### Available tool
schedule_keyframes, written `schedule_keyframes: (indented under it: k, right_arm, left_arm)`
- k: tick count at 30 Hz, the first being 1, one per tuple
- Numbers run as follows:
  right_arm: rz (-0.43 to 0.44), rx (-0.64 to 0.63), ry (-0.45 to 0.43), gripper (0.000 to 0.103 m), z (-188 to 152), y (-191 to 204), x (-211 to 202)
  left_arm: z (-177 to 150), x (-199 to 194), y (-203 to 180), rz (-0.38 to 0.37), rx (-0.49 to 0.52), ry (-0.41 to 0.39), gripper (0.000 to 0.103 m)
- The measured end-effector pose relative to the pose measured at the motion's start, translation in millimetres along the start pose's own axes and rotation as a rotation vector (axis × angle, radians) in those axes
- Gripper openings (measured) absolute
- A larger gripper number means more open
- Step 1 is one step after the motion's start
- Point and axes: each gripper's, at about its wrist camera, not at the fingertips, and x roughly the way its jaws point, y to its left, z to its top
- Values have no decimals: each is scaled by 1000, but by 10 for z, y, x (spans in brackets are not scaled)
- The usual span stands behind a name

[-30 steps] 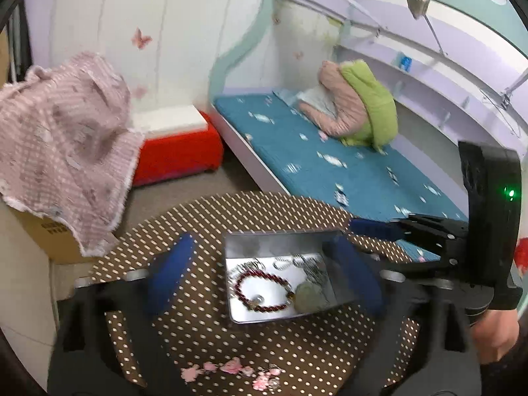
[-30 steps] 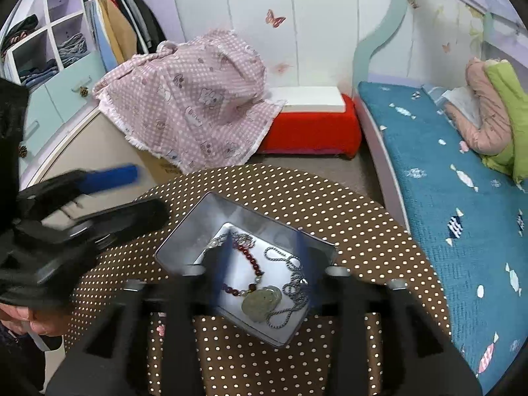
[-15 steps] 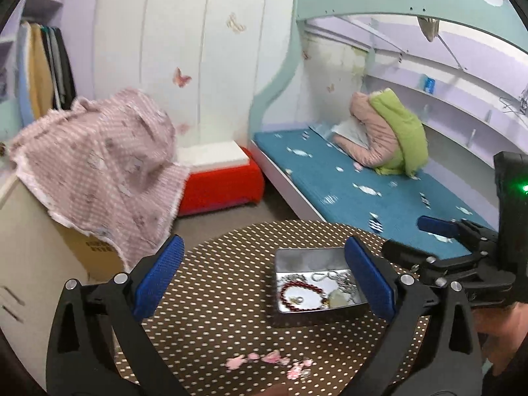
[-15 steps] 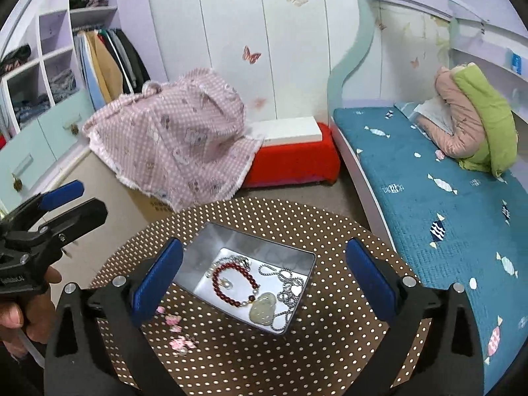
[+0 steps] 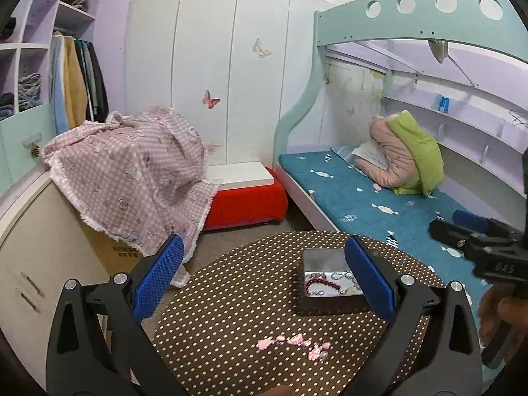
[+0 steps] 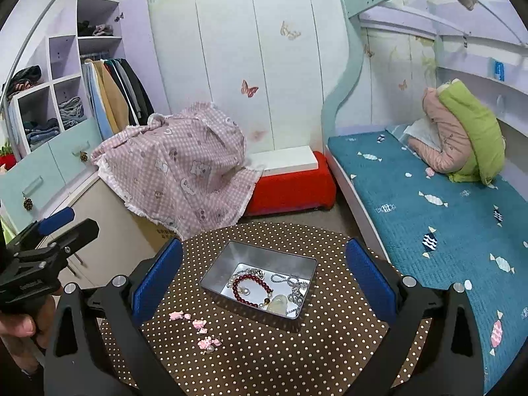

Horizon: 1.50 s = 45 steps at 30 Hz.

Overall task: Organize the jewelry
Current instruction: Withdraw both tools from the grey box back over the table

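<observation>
A silver metal tin (image 6: 254,257) sits on the round brown polka-dot table (image 6: 264,356). It holds a red bead bracelet (image 6: 252,290), a pale green pendant (image 6: 277,304), silver chains (image 6: 295,283) and pearl pieces. The tin also shows in the left wrist view (image 5: 325,259) with the bracelet (image 5: 321,284). A pink flower chain (image 6: 198,328) lies on the table left of the tin, seen too in the left wrist view (image 5: 297,343). My left gripper (image 5: 264,280) is open and empty, high above the table. My right gripper (image 6: 264,280) is open and empty, above the tin.
A bunk bed with a blue mattress (image 6: 445,204) runs along the right. A red bench (image 6: 290,188) and a box under a pink checked cloth (image 6: 178,168) stand behind the table. A wardrobe with shelves (image 6: 59,105) is at the left.
Both grippers have risen and pulled back from the tin. The tin and table now look smaller and farther. The left gripper has also swung left of the tin.
</observation>
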Motion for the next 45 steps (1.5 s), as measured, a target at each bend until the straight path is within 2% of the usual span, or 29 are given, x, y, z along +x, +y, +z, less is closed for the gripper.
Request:
schedule_keyframes:
  k: [7,23,27,36,45]
  right_arm:
    - [-3,-8,-11,95,-146,64,-182]
    - [-36,18,9,95,-417,94,-215]
    - [-45,6,47,95,-555,120,-138]
    - [-43,13,167,95,-852,119,179]
    - [-38,26,234,95,-962,54,368]
  left_arm:
    - [-194,-86,93,25,-3,16,98]
    - [-641,16,125,36,39,80,98]
    - [-807,175,147,51,66,122,98]
    - [-1282,818,143,14,167,276,98]
    - [-1462,1335,104,-12,247,376,97]
